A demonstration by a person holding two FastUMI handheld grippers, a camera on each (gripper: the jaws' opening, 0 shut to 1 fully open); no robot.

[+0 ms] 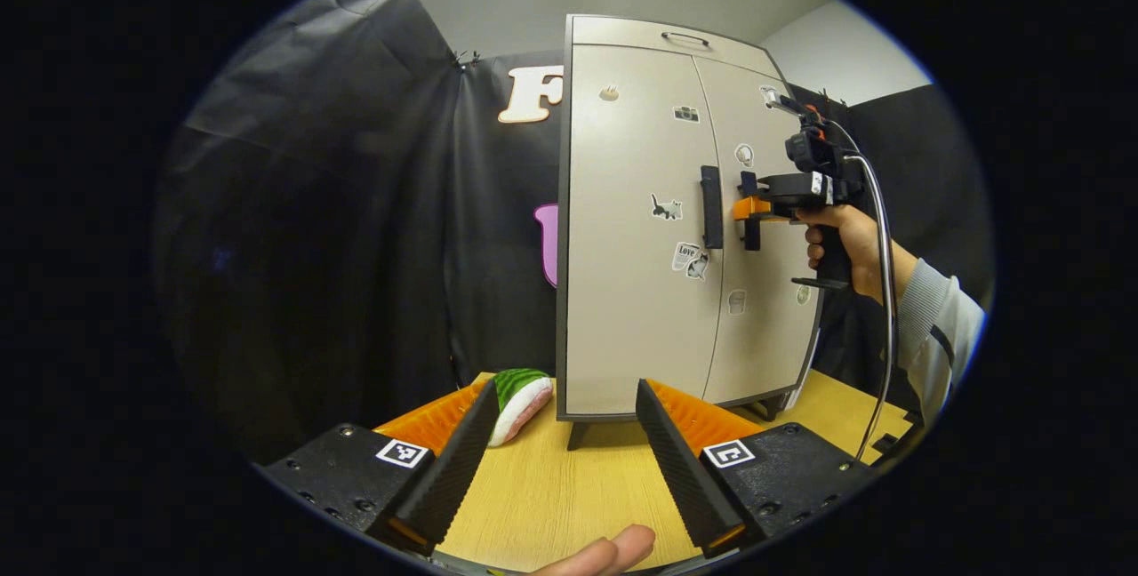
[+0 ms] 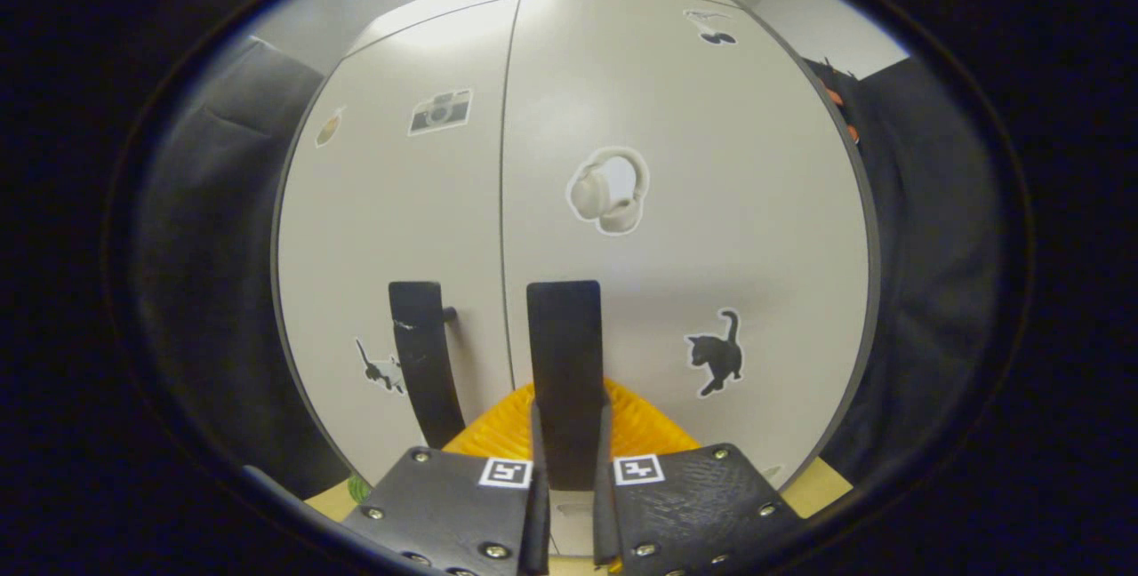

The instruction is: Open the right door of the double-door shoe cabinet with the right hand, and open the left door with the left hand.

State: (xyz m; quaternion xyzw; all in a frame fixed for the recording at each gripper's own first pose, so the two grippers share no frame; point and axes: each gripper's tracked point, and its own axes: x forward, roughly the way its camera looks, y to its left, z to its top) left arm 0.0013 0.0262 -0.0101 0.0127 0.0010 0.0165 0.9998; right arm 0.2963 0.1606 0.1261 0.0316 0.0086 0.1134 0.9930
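Right tongs (image 2: 566, 505) clamping right handle (image 2: 564, 363), fingertips hidden

The cabinet (image 1: 658, 229) is set upright on the table (image 1: 551, 496), its 2 doors closed. The toy (image 1: 518, 391) is laid on the table just left of the cabinet's foot. The right gripper (image 1: 751, 212) is placed at the handle (image 2: 564, 354) of the cabinet's right door.

The shoe cabinet (image 1: 649, 229) is seen upright on the desk (image 1: 551, 487), both doors closed. The right tongs (image 1: 749, 210) are held at the right door's handle. The left tongs (image 1: 560, 460) are spread apart, well short of the cabinet.
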